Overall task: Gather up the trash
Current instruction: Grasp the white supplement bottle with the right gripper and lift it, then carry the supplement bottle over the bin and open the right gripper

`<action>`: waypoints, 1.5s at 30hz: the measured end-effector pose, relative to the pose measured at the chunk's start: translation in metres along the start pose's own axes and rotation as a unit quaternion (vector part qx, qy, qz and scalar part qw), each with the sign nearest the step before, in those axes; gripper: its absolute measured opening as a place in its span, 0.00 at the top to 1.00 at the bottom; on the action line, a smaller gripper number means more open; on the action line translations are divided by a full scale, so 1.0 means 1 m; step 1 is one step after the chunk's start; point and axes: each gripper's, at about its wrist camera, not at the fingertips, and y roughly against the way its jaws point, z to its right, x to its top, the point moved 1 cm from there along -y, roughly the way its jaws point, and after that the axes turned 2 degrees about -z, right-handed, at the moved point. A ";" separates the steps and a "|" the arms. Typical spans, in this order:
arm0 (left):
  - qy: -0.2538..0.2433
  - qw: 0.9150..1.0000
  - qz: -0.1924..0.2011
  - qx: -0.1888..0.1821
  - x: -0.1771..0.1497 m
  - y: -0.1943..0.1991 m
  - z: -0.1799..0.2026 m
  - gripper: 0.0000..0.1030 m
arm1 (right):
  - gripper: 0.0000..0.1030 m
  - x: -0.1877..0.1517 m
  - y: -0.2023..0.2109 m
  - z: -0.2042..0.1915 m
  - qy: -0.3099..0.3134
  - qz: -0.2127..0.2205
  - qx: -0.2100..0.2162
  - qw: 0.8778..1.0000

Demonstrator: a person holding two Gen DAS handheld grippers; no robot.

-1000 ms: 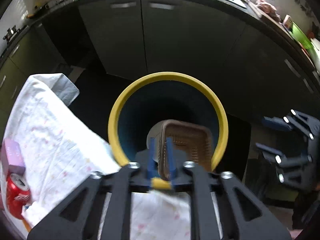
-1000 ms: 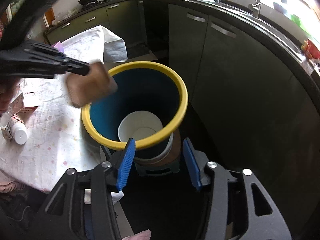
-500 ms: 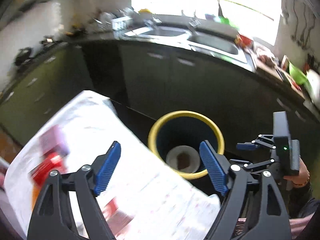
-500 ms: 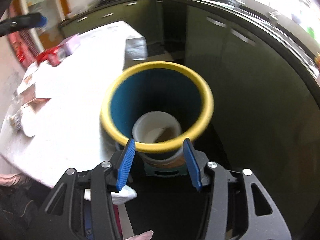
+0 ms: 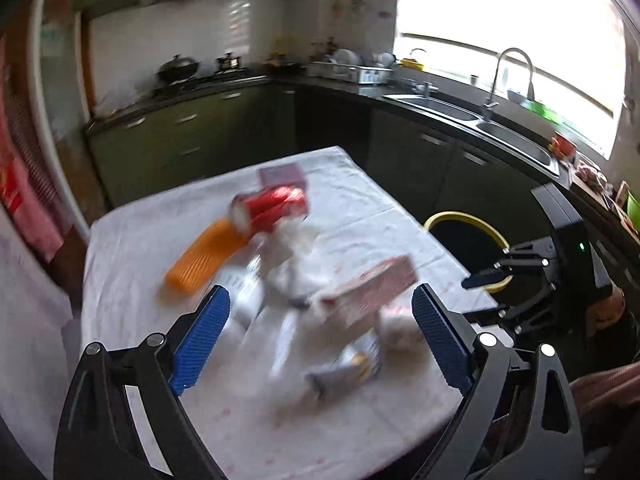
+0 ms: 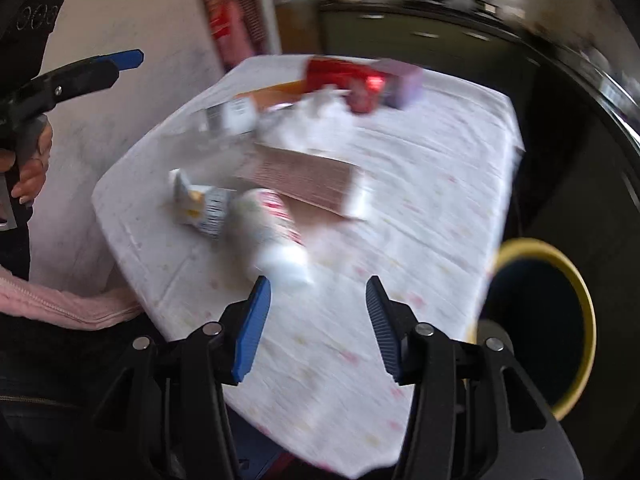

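Observation:
Trash lies on a white-clothed table [image 5: 132,240]: a red can [image 5: 270,210], an orange flat piece [image 5: 204,258], a pink carton [image 5: 370,292], a purple box [image 5: 282,174], crumpled white paper [image 5: 296,240] and a small tube [image 5: 344,372]. My left gripper [image 5: 318,342] is open and empty above the table's near side. My right gripper [image 6: 316,324] is open and empty over the table, close to a white bottle [image 6: 274,236]. The yellow-rimmed blue bin [image 6: 560,320] stands beside the table. Both views are motion-blurred.
Dark green kitchen cabinets [image 5: 192,136] and a sink counter [image 5: 460,108] run behind the table and bin. A white chair [image 5: 28,320] is at the left. The person's pink sleeve [image 6: 60,304] is at the table's near edge.
The left gripper let a brown basket fall into the bin, opened, and swung back over the table. The right gripper swung from the bin toward the table.

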 end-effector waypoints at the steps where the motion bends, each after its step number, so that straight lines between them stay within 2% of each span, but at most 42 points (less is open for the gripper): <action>1: 0.009 1.000 -0.002 0.001 -0.009 0.002 -0.010 0.11 | 0.54 0.006 -0.007 -0.004 0.009 -0.007 0.001 1.000; 8: 0.051 0.999 -0.013 -0.005 -0.049 -0.003 -0.037 0.11 | 0.52 0.021 -0.045 -0.024 0.036 -0.044 0.012 0.998; 17: 0.057 0.998 -0.014 -0.011 -0.056 -0.012 -0.042 0.11 | 0.55 0.027 -0.064 -0.031 0.039 -0.060 0.018 0.997; 21: 0.056 0.998 -0.017 -0.013 -0.057 -0.014 -0.038 0.11 | 0.55 0.025 -0.060 -0.031 0.030 -0.056 0.022 0.998; 28: 0.048 0.999 -0.014 -0.019 -0.055 -0.016 -0.031 0.10 | 0.55 0.012 -0.018 -0.016 -0.009 -0.016 0.013 1.000; 32: 0.039 0.999 -0.014 -0.023 -0.054 -0.018 -0.024 0.10 | 0.55 -0.004 0.012 0.023 -0.070 0.008 -0.024 0.997; 34: 0.033 0.999 -0.013 -0.027 -0.053 -0.018 -0.019 0.10 | 0.55 -0.016 0.024 0.052 -0.115 0.010 -0.052 0.992; 38: 0.021 0.999 -0.018 -0.029 -0.052 -0.022 -0.011 0.10 | 0.55 -0.046 0.032 0.111 -0.196 -0.012 -0.110 0.974; 43: 0.014 0.999 -0.026 -0.030 -0.050 -0.028 -0.002 0.10 | 0.55 -0.075 0.017 0.164 -0.259 -0.049 -0.142 0.954; 45: 0.010 0.999 -0.030 -0.030 -0.050 -0.030 0.001 0.10 | 0.55 -0.082 0.009 0.177 -0.274 -0.057 -0.143 0.949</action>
